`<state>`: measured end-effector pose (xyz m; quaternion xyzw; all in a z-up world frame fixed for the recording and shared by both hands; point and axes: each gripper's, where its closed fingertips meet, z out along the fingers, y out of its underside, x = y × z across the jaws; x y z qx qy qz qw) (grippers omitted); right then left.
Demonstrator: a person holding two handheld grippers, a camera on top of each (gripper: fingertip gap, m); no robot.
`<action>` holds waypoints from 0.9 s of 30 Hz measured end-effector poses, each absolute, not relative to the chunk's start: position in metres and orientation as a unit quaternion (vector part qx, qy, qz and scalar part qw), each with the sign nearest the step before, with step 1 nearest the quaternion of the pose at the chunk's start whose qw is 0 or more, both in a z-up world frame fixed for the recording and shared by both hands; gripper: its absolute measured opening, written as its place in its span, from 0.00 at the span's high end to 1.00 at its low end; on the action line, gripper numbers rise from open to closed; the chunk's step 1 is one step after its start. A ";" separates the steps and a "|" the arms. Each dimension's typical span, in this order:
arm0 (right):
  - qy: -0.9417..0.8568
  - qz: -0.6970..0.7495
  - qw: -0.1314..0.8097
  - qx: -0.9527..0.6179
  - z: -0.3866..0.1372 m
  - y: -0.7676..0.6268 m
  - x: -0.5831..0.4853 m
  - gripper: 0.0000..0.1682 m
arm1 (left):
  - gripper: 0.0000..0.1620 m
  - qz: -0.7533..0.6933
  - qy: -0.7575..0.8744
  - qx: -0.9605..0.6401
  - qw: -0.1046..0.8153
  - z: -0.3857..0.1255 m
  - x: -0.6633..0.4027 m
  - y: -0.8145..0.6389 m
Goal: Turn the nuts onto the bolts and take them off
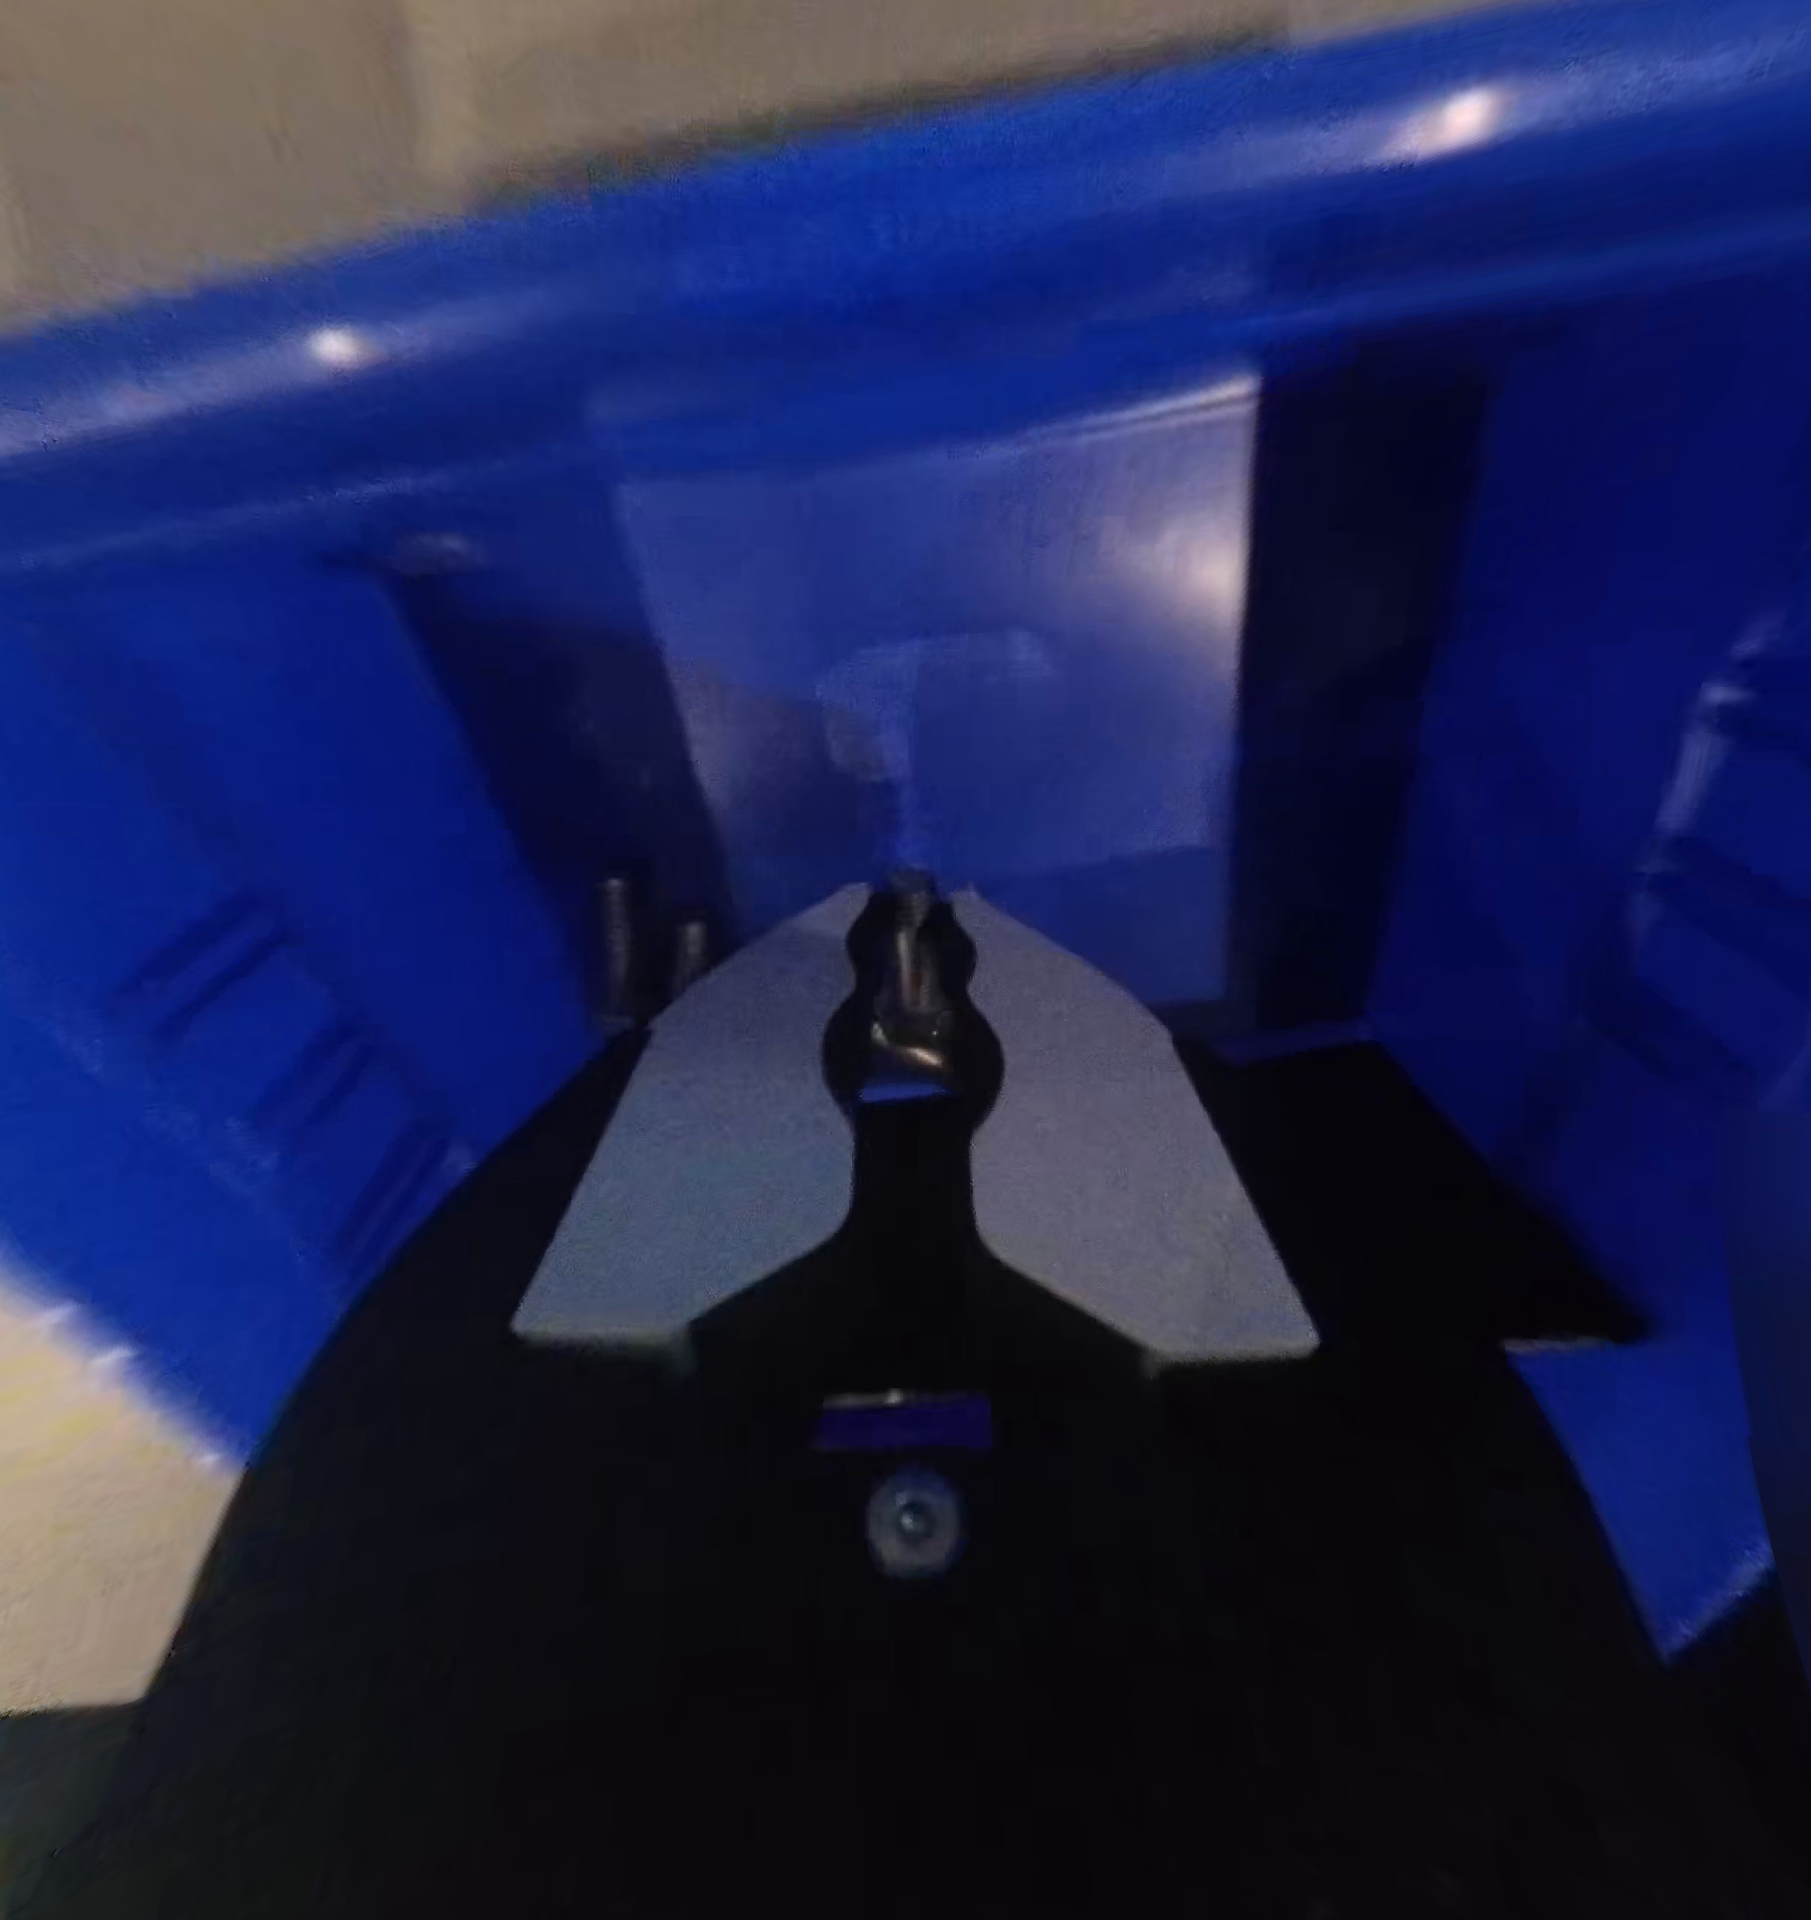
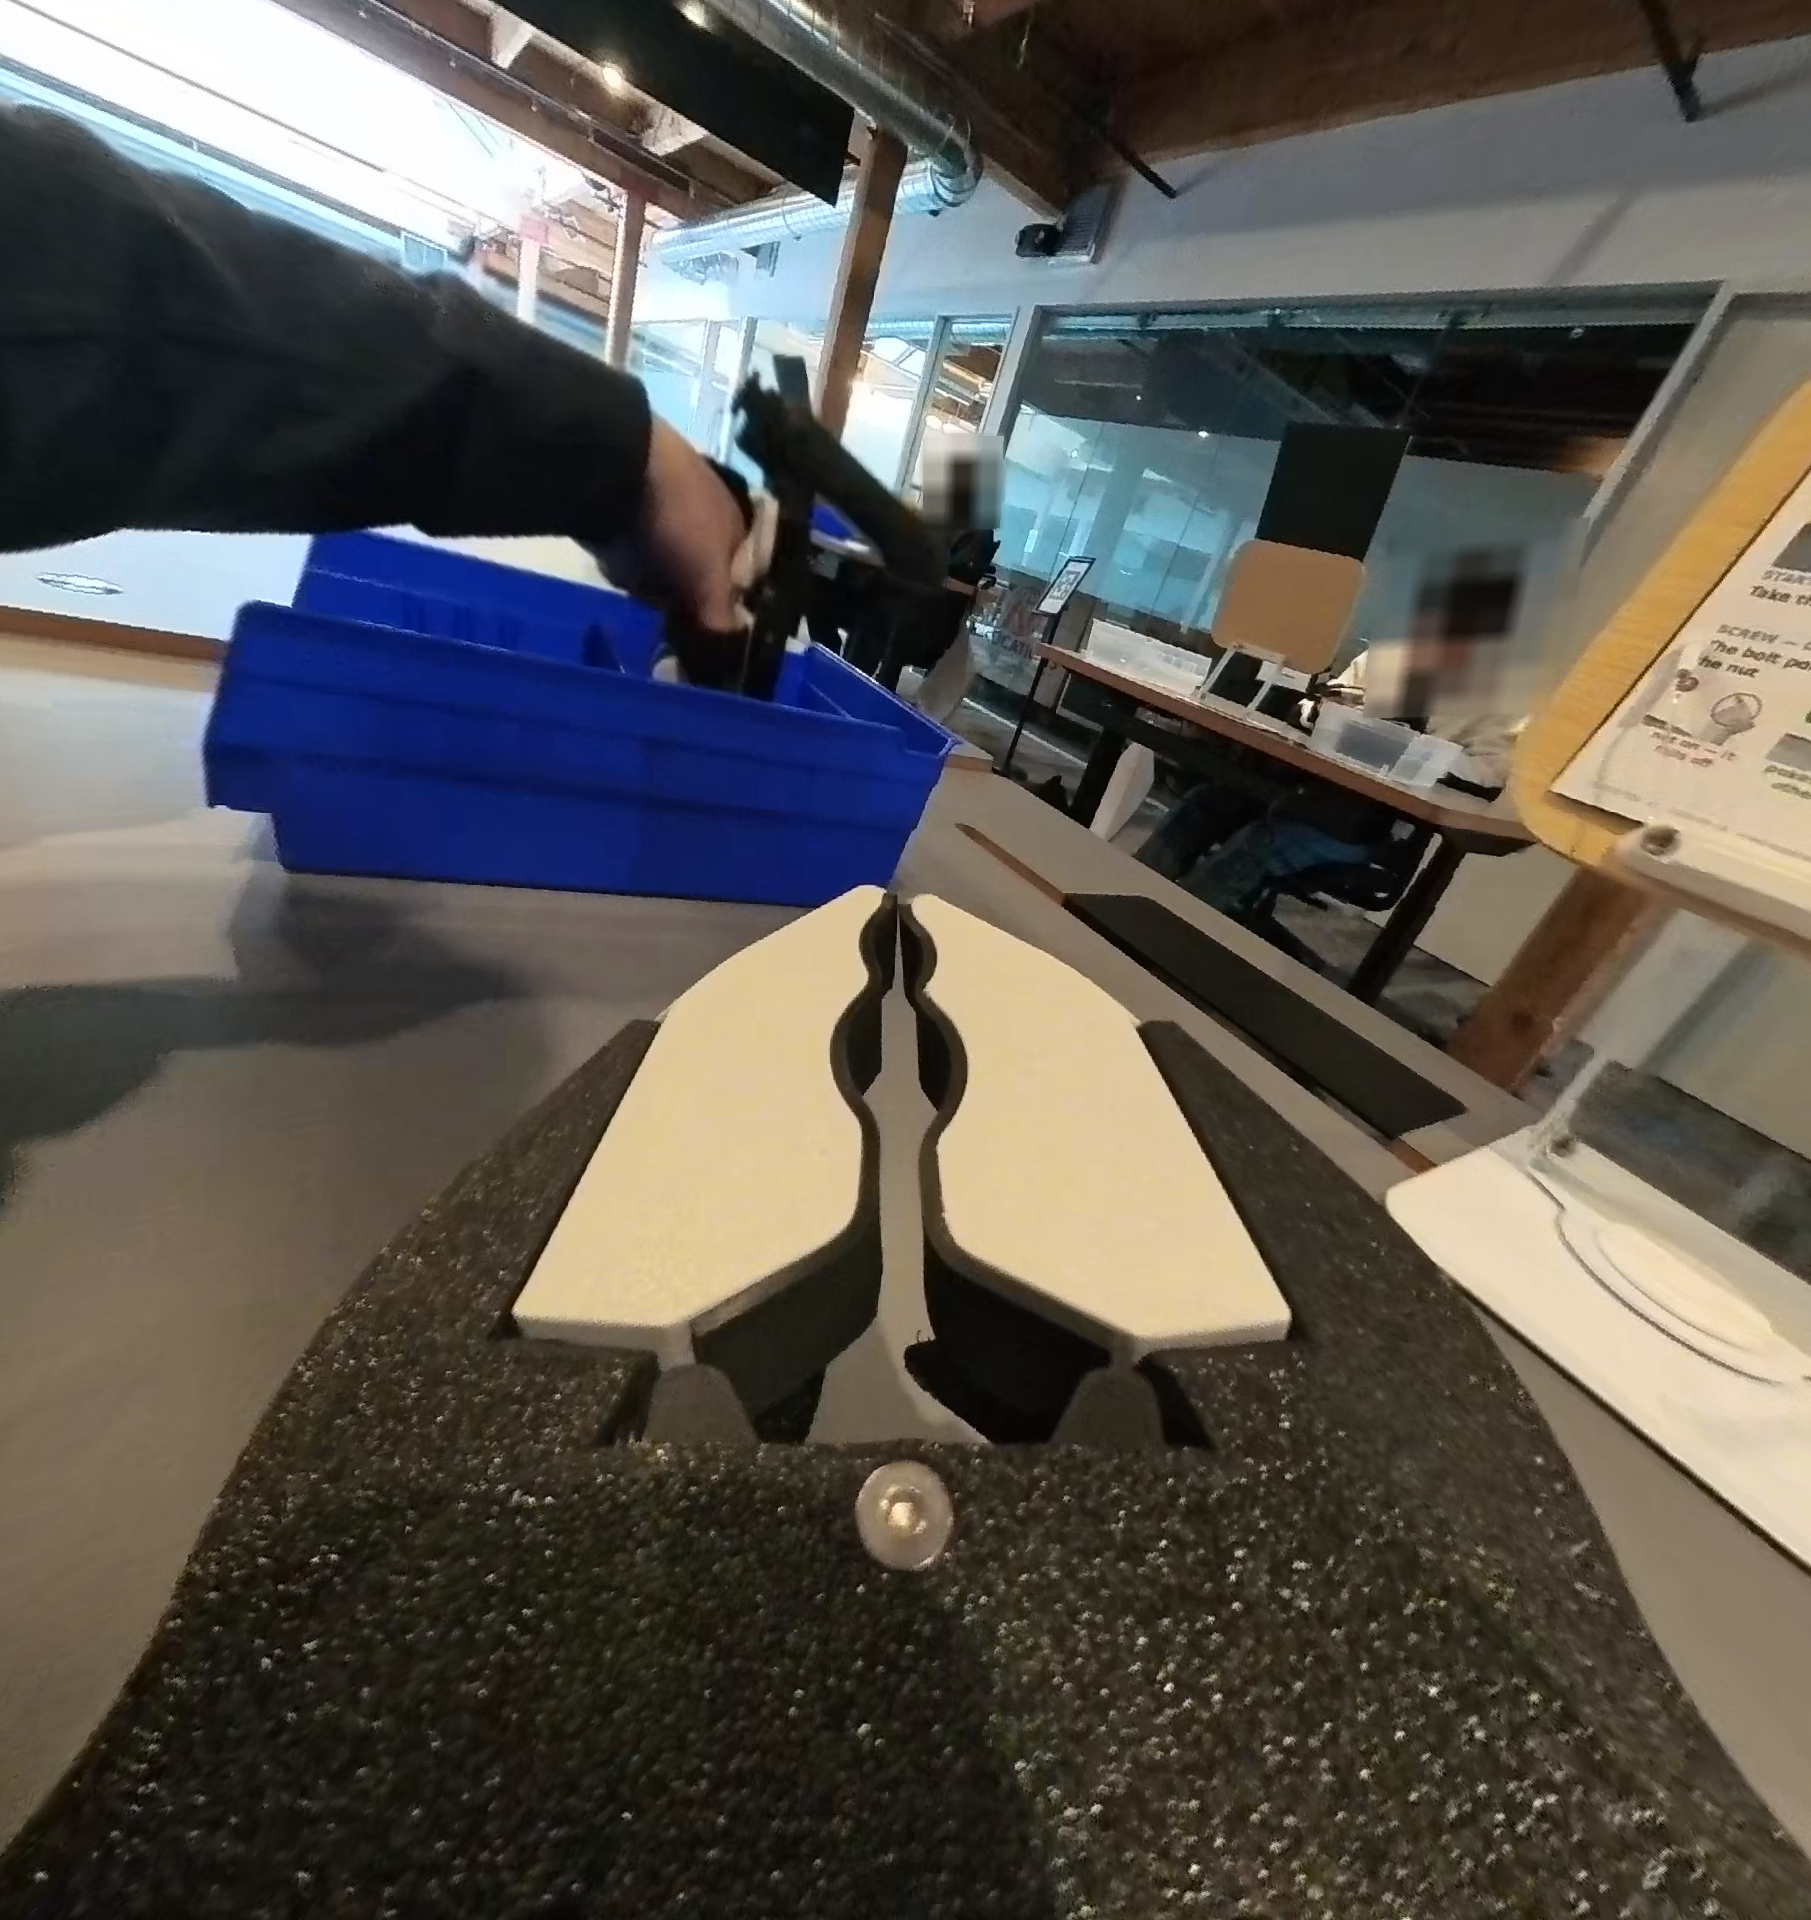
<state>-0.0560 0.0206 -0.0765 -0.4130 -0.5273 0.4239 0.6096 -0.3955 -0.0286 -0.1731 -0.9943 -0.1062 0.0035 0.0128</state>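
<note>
In the left wrist view my left gripper (image 1: 909,914) is inside a blue bin (image 1: 880,312) and is shut on a metal bolt (image 1: 906,982), its shank pointing forward between the fingers. Two more bolts (image 1: 641,940) lie against a divider at the left. In the right wrist view my right gripper (image 2: 896,914) is shut and empty, low over the grey table (image 2: 257,1143). The blue bin (image 2: 568,758) stands ahead to the left, and a sleeved arm holds the left gripper (image 2: 755,644) down in it. The view inside the bin is blurred.
A wooden stand with an instruction sheet (image 2: 1732,623) and a clear holder on white paper (image 2: 1659,1247) stand at the right. A black slot (image 2: 1265,1018) runs in the table ahead. People sit at desks (image 2: 1296,748) behind. My hands' fingertips stand some 35 cm from each other.
</note>
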 end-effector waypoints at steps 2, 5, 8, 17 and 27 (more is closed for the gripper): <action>-0.525 0.425 0.609 -0.415 -0.076 0.021 -0.048 1.00 | 0.94 0.017 -0.094 -0.992 0.082 -0.142 -0.390 -0.017; -0.520 0.427 0.606 -0.424 -0.077 0.021 -0.035 1.00 | 0.94 -0.021 -0.033 -0.968 0.248 -0.076 -0.338 0.014; -0.519 0.421 0.610 -0.426 -0.076 0.021 -0.021 1.00 | 0.94 -0.030 0.057 -0.897 0.437 -0.016 -0.257 0.045; -0.491 0.399 0.629 -0.452 -0.073 0.046 0.017 1.00 | 0.94 -0.093 0.146 -0.768 0.617 -0.060 -0.073 0.073; -0.482 0.407 0.604 -0.487 -0.080 0.062 0.027 1.00 | 0.94 -0.139 0.183 -0.845 0.483 -0.141 -0.032 0.071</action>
